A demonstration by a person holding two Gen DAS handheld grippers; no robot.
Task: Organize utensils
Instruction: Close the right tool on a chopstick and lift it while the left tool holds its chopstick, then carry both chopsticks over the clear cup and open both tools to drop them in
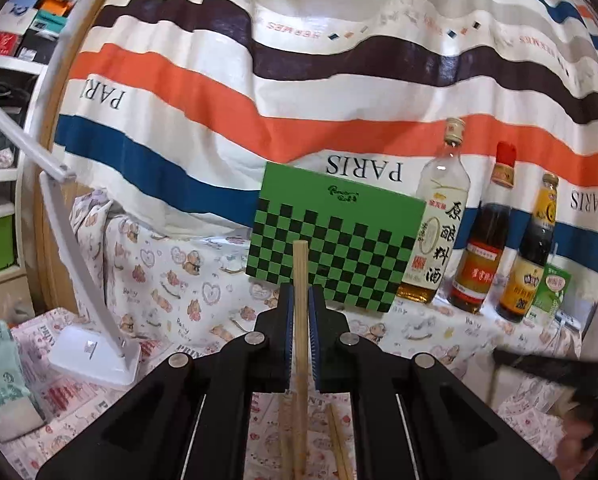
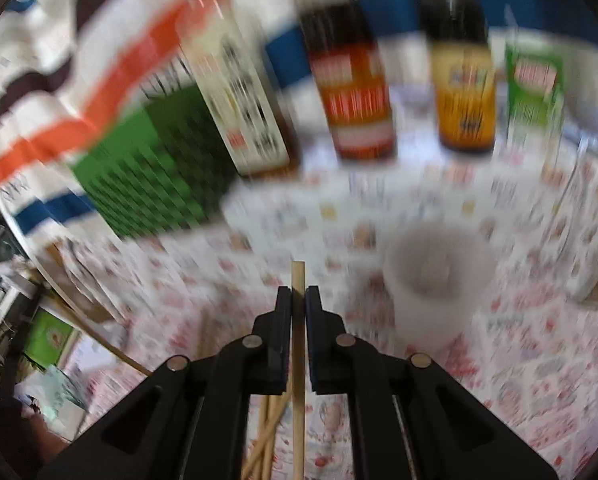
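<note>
My left gripper (image 1: 299,294) is shut on a wooden chopstick (image 1: 300,276) that sticks up past its fingertips, in front of a green checkered box (image 1: 335,240). More chopsticks (image 1: 339,444) lie on the patterned cloth below it. My right gripper (image 2: 298,294) is shut on another wooden chopstick (image 2: 298,276); its view is blurred by motion. A white cup (image 2: 439,276) stands on the cloth to the right of the right gripper's tips. Loose chopsticks (image 2: 267,436) lie beneath the right gripper.
Three sauce bottles (image 1: 481,240) and a small green carton (image 1: 549,292) stand at the back right before a striped cloth (image 1: 259,80). A white desk lamp (image 1: 95,352) sits at the left, with a pale packet (image 1: 3,380) beside it.
</note>
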